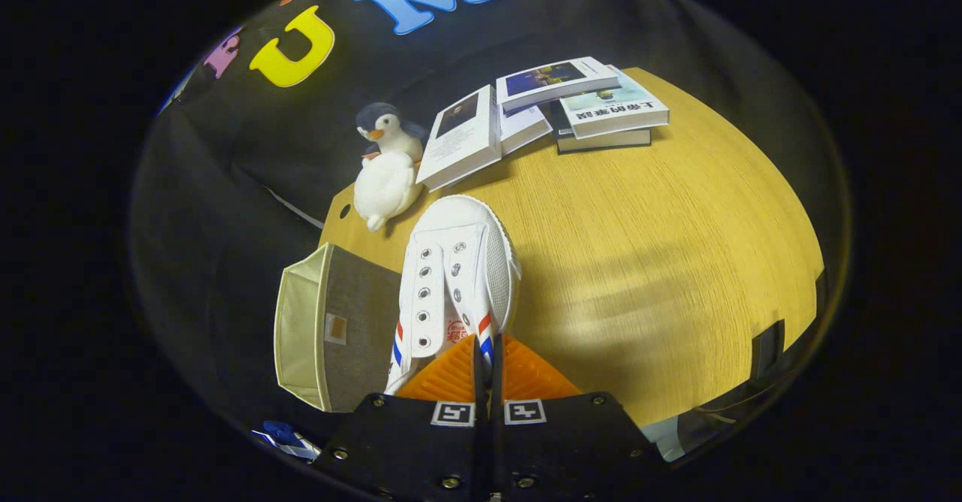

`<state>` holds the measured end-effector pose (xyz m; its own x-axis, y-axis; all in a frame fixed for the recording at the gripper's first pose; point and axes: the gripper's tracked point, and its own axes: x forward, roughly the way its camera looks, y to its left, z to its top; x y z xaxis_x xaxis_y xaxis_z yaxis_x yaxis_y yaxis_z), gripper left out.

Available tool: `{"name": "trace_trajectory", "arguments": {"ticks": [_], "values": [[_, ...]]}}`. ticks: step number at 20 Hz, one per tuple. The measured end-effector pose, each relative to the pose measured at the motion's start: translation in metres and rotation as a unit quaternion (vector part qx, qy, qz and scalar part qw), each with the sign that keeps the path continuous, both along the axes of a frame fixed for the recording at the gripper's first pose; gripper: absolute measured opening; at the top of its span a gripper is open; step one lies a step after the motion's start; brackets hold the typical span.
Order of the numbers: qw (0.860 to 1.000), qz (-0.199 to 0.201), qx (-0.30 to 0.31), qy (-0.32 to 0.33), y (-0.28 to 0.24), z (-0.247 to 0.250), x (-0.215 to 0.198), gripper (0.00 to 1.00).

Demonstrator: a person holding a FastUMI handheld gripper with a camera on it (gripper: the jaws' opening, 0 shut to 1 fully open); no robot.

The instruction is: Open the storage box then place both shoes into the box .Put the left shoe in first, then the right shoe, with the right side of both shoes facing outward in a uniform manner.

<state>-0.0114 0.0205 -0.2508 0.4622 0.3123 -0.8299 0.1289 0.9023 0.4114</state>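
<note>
The hand-held gripper (486,359) is clamped on the rim of a white canvas lace-up shoe (455,276) with red and blue stripes, toe pointing away. Just beside it sits the grey fabric storage box (353,322), its cream interior showing. The wooden counter (646,261) lies open alongside. Beyond are a plush penguin (387,167) and books (556,104).

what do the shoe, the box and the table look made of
Shoe, pinched in the shut gripper: white canvas-like cloth, metal eyelets. Storage box: grey woven fabric, likely, with pale lining. Table: yellowish wood-grain surface, probably laminate, slightly glossy.
</note>
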Motion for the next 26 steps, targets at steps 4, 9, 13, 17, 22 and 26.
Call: {"name": "trace_trajectory", "arguments": {"ticks": [4, 9, 13, 17, 22, 26], "values": [[1.000, 0.010, 0.002, -0.012, 0.030, 0.022, 0.005, 0.00], [0.999, 0.026, 0.006, -0.021, 0.069, 0.041, 0.007, 0.00], [0.999, 0.039, 0.008, -0.027, 0.099, 0.052, 0.009, 0.00], [0.998, 0.057, 0.011, -0.030, 0.131, 0.059, 0.010, 0.00], [0.996, 0.082, 0.013, -0.029, 0.177, 0.059, 0.011, 0.00], [0.995, 0.096, 0.013, -0.022, 0.209, 0.052, 0.011, 0.00]]}}
